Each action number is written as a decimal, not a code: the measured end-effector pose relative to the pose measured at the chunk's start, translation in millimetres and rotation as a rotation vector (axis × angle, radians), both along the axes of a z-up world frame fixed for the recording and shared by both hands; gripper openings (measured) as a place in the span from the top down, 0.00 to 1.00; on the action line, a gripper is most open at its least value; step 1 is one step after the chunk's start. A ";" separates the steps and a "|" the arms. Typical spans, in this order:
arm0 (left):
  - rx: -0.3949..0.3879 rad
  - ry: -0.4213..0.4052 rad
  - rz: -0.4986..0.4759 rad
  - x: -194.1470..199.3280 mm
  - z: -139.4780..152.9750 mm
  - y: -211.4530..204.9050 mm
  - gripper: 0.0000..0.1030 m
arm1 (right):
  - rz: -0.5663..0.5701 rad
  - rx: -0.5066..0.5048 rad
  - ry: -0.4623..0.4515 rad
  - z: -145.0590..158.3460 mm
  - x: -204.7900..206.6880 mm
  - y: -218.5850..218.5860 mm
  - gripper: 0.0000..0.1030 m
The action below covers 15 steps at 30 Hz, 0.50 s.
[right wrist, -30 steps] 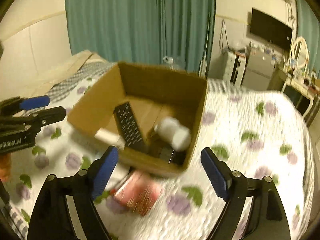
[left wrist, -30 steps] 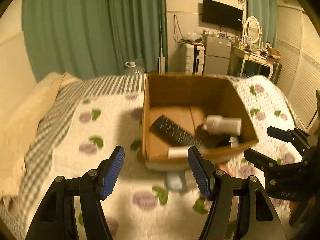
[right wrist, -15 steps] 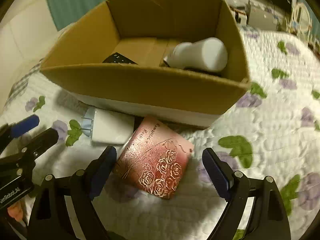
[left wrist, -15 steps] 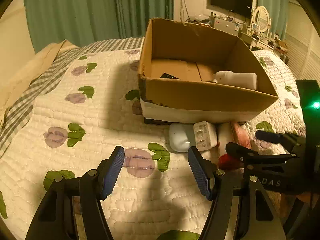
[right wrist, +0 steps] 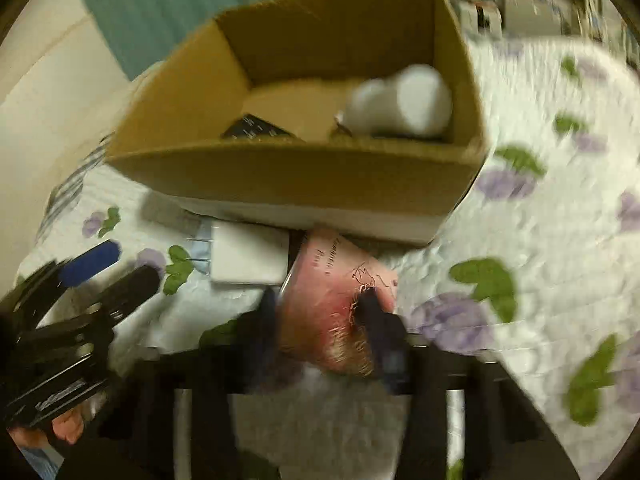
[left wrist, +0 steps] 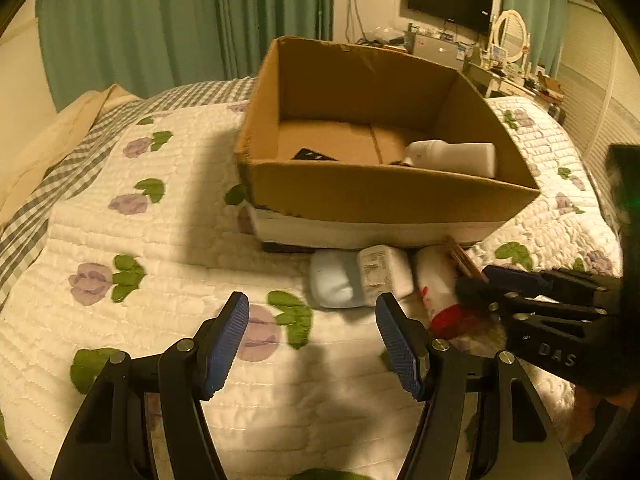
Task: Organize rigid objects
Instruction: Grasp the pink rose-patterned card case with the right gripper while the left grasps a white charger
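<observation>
Low in the right wrist view, right gripper clamped on the near end of a pink rose-printed box, fingers either side of it, though blur smears the contact. Low in the left wrist view, left gripper spread wide and holding nothing, hovering above the floral quilt. Just past it, centre of frame, a white charger block touching a pale blue item, with a white tube with a red cap just to the right, all lying against the base of the cardboard box. Farther back, inside that box, a white bottle lying at the right and a dark remote peeking at the left. Step in hand, judging by the grip: lifting the pink box and setting it in the cardboard box. Best done by raising it straight up and clear of the near wall, keeping it level, then lowering onto the bare floor in the middle rather than onto the bottle. Worth checking the bite first, since the hold sits near one end and could let the box pivot.
</observation>
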<state>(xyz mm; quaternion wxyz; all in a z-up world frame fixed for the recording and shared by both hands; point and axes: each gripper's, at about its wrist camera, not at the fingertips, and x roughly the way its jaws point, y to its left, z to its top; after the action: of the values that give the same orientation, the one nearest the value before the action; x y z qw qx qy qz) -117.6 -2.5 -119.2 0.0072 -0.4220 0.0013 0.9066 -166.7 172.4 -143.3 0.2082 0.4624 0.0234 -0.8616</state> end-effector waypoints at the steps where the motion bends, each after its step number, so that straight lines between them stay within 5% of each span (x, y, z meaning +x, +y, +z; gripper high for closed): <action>1: 0.008 -0.001 -0.010 -1.7 0.4 3.5 0.33 | 0.003 0.050 0.040 6.2 5.0 0.0 0.81; 10: -0.002 -0.017 -0.070 -25.4 -12.0 35.9 0.33 | -0.008 0.212 0.101 10.4 4.8 -0.5 0.85; 15: 0.032 -0.056 -0.056 -38.5 -25.7 33.2 0.33 | -0.005 0.184 0.098 2.3 2.1 2.2 0.88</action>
<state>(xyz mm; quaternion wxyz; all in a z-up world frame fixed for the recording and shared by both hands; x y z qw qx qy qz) -156.1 30.7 -144.9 0.0395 -0.4468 -0.0014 0.8938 -164.6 174.6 -141.0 0.1612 0.4367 0.1113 -0.8780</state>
